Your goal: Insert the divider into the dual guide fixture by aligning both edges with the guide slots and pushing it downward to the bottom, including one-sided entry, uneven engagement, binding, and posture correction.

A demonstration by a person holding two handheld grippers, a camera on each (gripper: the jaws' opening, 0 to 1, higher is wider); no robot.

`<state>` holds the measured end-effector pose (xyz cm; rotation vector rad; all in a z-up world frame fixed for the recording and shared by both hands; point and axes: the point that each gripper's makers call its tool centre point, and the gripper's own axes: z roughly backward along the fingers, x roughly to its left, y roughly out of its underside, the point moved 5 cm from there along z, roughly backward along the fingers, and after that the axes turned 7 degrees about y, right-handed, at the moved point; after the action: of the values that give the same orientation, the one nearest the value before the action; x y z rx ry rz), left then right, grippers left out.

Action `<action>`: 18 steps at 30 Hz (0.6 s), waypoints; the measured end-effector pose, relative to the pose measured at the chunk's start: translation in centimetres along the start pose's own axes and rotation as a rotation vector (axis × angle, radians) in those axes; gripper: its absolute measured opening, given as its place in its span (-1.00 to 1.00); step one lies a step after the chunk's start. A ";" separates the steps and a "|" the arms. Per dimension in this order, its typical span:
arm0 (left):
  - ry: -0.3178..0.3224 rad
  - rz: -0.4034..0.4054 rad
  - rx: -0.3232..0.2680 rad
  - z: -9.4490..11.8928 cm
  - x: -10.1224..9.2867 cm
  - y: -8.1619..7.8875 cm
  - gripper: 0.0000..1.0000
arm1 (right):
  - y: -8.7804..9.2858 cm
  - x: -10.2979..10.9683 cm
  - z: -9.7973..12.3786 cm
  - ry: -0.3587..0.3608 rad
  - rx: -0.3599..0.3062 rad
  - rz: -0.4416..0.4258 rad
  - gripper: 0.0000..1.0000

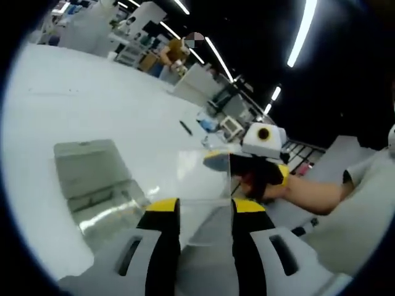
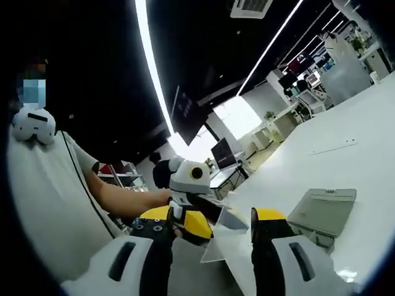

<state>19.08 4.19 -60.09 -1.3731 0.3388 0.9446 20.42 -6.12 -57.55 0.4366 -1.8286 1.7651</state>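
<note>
Counted one clear divider (image 1: 203, 179), one grey guide fixture (image 1: 92, 179) and two grippers. Fixture lay on white table (image 1: 74, 105) at 9 o'clock of divider, with nothing seen in it. Left gripper (image 1: 205, 213) and right gripper (image 2: 213, 223) both clamped on divider, held above table.

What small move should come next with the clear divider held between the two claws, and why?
Probably carry the divider over toward the fixture and square it above the slots. It hangs off to one side of the fixture, above the white table, apparently pinched between the left claw and the right claw, with neither edge in a guide.
</note>
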 end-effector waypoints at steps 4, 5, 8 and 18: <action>0.030 -0.010 0.005 -0.3 -0.5 0.0 -0.42 | 0.0 0.2 0.0 -0.020 -0.002 -0.012 -0.03; 0.038 -0.012 0.009 -0.4 -0.6 0.0 -0.42 | 0.0 0.1 0.0 -0.025 -0.002 -0.020 -0.03; 0.053 -0.017 0.012 -0.6 -0.8 0.0 -0.42 | -0.1 0.1 0.0 -0.033 -0.008 -0.030 -0.03; 0.106 -0.047 0.020 -1.2 -1.8 -0.1 -0.42 | -0.4 0.1 0.1 -0.067 -0.034 -0.065 -0.04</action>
<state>18.40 2.41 -59.01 -1.4104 0.3931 0.8293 20.54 -6.28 -57.17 0.5415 -1.8664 1.6925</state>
